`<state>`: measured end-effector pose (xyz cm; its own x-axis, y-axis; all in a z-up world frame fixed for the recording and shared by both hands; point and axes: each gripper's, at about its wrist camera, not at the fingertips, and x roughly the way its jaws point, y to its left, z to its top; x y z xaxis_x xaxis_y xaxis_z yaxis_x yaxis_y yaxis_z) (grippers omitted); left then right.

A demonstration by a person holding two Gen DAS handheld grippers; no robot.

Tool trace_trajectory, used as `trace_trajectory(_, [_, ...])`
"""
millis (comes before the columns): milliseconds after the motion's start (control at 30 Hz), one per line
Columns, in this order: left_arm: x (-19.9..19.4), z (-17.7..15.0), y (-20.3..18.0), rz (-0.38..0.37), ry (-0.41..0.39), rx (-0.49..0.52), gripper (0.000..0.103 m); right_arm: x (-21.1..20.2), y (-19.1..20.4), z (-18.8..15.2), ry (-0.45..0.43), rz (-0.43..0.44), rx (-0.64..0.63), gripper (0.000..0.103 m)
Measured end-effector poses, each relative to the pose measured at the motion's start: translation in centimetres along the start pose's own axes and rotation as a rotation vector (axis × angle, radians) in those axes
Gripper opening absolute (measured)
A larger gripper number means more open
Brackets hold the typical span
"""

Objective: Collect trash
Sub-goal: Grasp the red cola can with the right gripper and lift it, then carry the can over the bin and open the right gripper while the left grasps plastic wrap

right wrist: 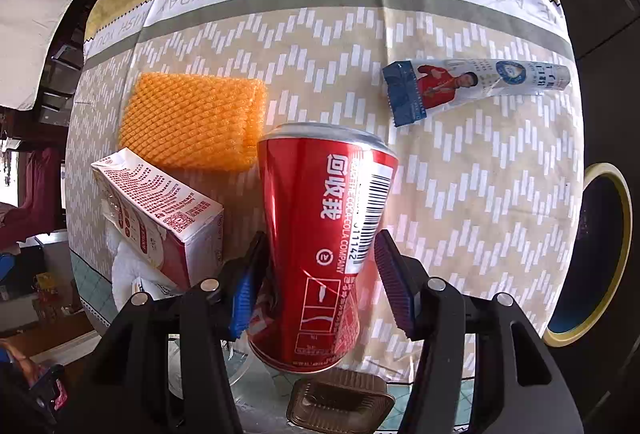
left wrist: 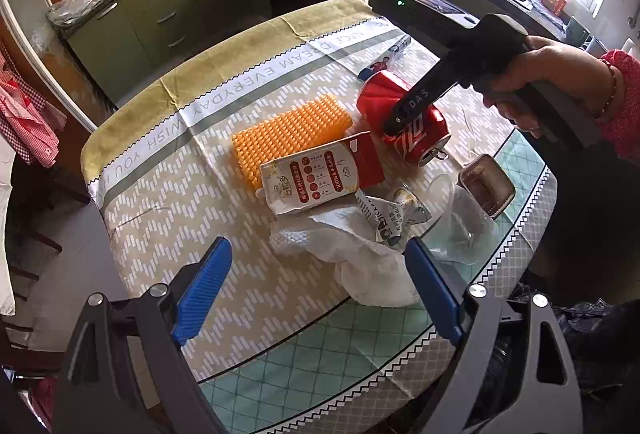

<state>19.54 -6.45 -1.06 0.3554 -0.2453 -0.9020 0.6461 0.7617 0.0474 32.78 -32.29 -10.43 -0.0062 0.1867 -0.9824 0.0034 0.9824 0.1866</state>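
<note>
Right wrist only: tape roll, tube

You can't see the red can's lower left side in the right wrist view: the right gripper's blue pad covers it, and whether the other pad touches the can is unclear. In the left wrist view the gripper's black body hides the can's middle. At 5 o'clock from the can, the crumpled wrapper has print too small to read. The white tissue is partly hidden behind the left gripper's right finger. The yellow-rimmed bin is cut off at 3 o'clock.
</note>
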Motion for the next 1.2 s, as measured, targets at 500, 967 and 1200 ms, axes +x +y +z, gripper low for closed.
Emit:
trace_trajectory(500, [2.2,1.6,-6.3,-0.212,0.049,0.178,0.085,-5.1,-4.2,-3.0,-0.114,0.168,-0.033,0.043])
trace_trajectory(967, [6.5,1.8,-10.8,-0.44,0.149,0.435,0.08,-11.4,-13.5,-12.3,-0.231,0.18,0.021,0.042])
trace_trajectory(1200, [8.7,1.8,-10.5,-0.481,0.231,0.398,0.063,-10.8,-17.0,-12.6,-0.243,0.217,0.095,0.042])
